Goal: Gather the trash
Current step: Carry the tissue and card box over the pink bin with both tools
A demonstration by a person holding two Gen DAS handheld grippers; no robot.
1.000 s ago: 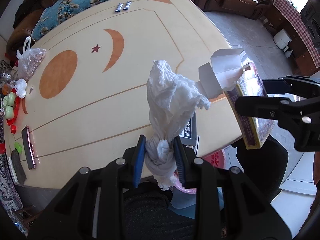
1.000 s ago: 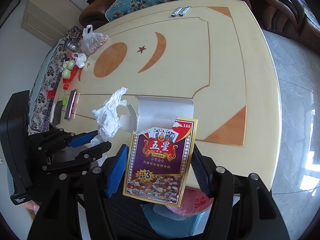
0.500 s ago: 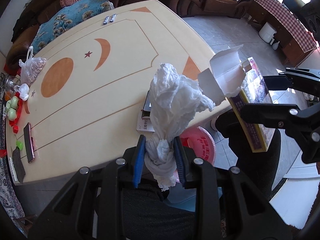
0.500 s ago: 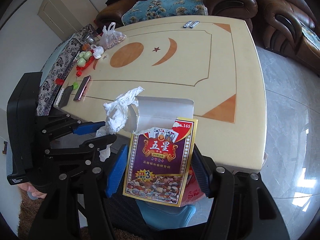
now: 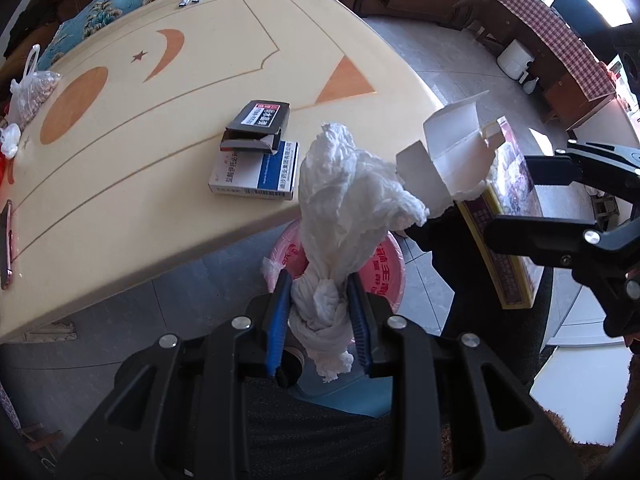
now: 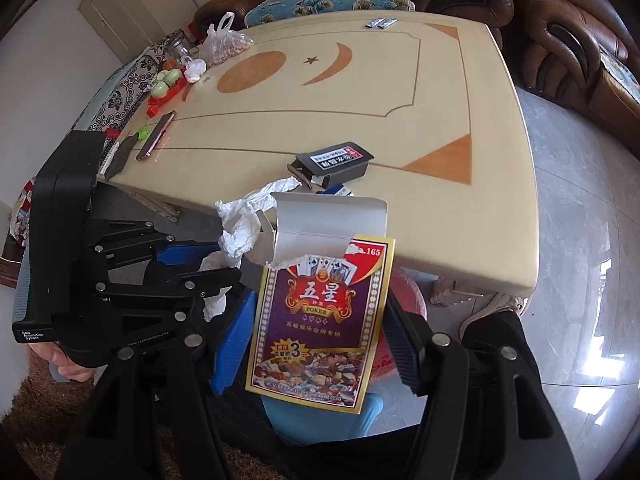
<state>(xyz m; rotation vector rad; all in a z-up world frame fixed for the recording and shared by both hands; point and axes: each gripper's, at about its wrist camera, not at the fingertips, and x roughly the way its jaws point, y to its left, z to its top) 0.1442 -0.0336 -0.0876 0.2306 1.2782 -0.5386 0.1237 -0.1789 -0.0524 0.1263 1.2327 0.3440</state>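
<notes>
Left fingers clamp one tissue | right fingers clamp one card box

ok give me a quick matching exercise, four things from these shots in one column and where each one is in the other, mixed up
Things:
1. crumpled tissue
2. poker card box
3. black box
4. pink bin

Places:
A. on the floor below the table edge
B. in the right tongs
C. in the left tongs
D. on the table, stacked on a blue and white box

Pairs: 1-C, 2-B, 3-D, 4-A
</notes>
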